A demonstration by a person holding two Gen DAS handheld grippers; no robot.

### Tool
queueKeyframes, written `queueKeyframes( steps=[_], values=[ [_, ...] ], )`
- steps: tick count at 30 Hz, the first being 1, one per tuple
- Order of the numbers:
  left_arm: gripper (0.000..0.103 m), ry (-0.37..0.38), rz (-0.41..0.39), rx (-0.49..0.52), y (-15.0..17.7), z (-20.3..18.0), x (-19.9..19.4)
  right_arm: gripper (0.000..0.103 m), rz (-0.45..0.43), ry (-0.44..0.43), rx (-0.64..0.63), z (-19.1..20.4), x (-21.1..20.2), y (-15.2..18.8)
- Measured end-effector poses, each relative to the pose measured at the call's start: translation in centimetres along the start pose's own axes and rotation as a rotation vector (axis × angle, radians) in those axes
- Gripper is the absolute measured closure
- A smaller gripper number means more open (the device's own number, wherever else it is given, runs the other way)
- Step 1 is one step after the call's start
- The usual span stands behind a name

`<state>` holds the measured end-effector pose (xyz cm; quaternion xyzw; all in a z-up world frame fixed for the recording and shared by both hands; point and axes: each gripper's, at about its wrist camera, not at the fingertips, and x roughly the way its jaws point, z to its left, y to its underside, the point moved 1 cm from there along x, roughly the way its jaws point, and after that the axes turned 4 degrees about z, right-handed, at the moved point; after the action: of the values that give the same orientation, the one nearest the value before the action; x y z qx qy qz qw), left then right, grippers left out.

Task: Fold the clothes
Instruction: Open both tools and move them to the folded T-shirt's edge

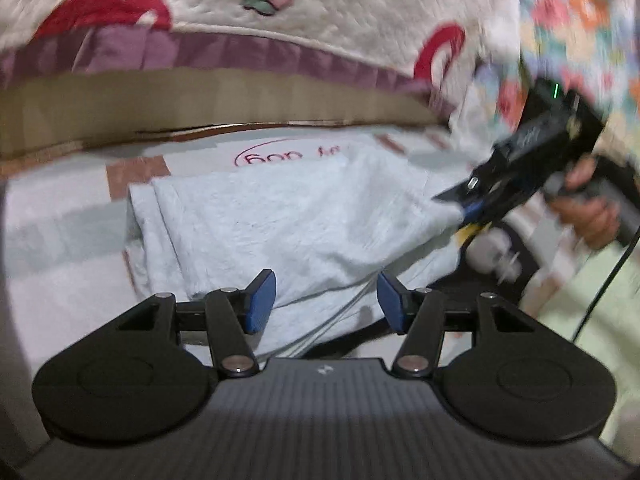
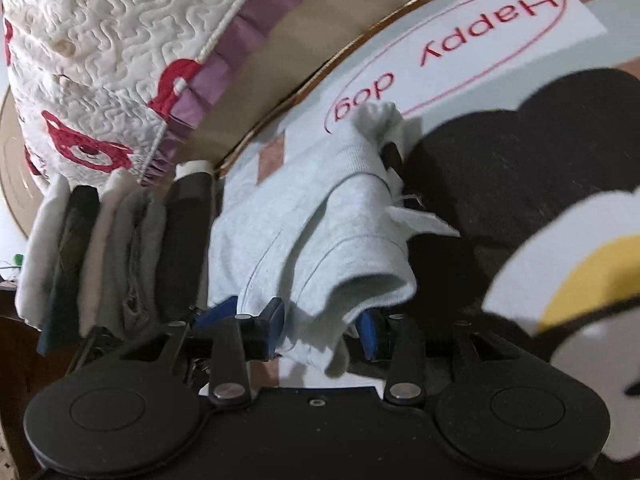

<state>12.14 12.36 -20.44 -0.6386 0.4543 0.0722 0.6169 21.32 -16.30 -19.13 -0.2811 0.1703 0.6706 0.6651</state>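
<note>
Left wrist view: spread left gripper [image 1: 326, 300] hovered at lower centre over pale garment [image 1: 280, 224]; right gripper [image 1: 466, 210] pinched its right-hand corner

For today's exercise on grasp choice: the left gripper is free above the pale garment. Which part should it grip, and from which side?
Probably the near hem edge of the pale garment, approached from the near side. That stitched edge lies right between the open left gripper fingers, layered and thin enough to pinch, while the right gripper seems to hold the far right corner.
</note>
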Motion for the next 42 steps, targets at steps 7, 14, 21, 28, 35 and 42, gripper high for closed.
queueKeyframes(
  steps=[7, 14, 21, 28, 35, 42],
  values=[
    [0.048, -0.01, -0.054, 0.132, 0.0, -2.0, -1.0, 0.046, 0.03, 0.029, 0.014, 1.4, 0.3, 1.0],
    [0.046, -0.001, -0.054, 0.151, 0.2, -3.0, -0.5, 0.046, 0.031, 0.03, 0.056, 1.2, 0.7, 1.6],
    [0.045, -0.01, 0.016, 0.16, 0.6, -3.8, 1.2, 0.097, 0.001, 0.184, -0.062, 3.7, 0.5, 1.9],
    [0.045, -0.043, 0.068, 0.101, -0.2, -3.4, 0.2, 0.09, 0.042, 0.685, -0.312, 5.3, 0.2, 2.7],
    [0.057, -0.19, -0.102, -0.09, -3.5, -0.4, -2.9, 0.059, -0.241, 0.763, -0.503, 8.1, -2.4, 1.5],
    [0.096, -0.178, 0.065, -0.209, -4.6, 4.6, 4.2, 0.048, -0.171, 0.561, -0.784, 10.1, 4.4, -1.3]
  ],
)
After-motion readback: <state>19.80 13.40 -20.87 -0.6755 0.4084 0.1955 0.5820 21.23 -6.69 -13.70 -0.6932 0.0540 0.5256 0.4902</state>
